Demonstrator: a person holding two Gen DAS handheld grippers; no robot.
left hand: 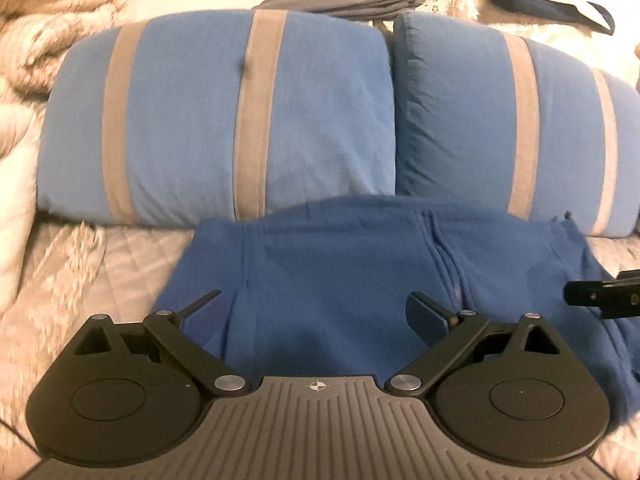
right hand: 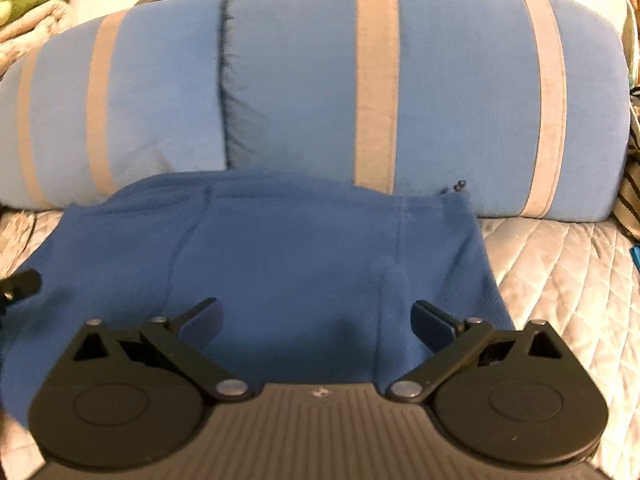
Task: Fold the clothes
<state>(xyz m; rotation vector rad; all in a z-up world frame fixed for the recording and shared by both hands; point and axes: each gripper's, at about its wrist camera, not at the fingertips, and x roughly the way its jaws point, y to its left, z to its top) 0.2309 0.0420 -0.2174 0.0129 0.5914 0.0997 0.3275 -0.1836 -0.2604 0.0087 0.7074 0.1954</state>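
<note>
A blue fleece garment (left hand: 340,264) lies spread on the quilted bedcover, its far edge against two pillows; it fills the middle of the right wrist view too (right hand: 280,248). My left gripper (left hand: 316,312) hovers open over the garment's left half, nothing between its fingers. My right gripper (right hand: 316,318) is open over the garment's right half, also holding nothing. The right gripper's tip shows at the right edge of the left wrist view (left hand: 600,296), and a bit of the left gripper at the left edge of the right wrist view (right hand: 18,282).
Two blue pillows with beige stripes (left hand: 224,120) (left hand: 508,120) stand behind the garment. A rumpled beige blanket (left hand: 44,36) lies at the left, folded dark clothes (left hand: 360,2) behind the pillows. Quilted bedcover (right hand: 560,280) stretches to the right.
</note>
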